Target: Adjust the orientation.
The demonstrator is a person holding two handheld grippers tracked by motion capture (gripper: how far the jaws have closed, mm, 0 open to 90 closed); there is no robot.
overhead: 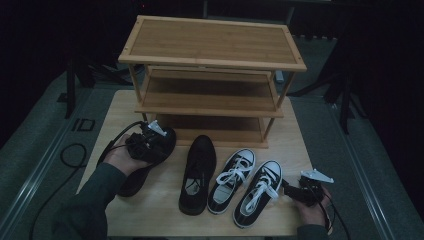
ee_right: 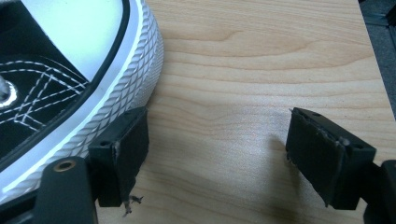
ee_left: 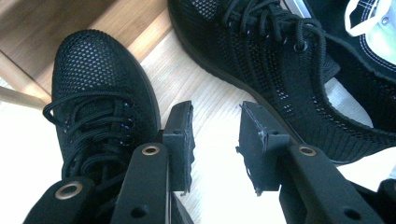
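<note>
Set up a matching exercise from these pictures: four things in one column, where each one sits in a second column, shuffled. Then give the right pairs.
Things
1. wooden shoe rack
2. left gripper
3. right gripper
4. black mesh shoe in the middle

Places
A. at the heel of the outermost canvas sneaker
B. at the far end of the table
C. over the leftmost black shoe
D. just left of the two black-and-white sneakers

Pairs: 1-B, 2-C, 3-A, 4-D

Shoes [overhead: 198, 172] before wooden rack [overhead: 212, 60]
</note>
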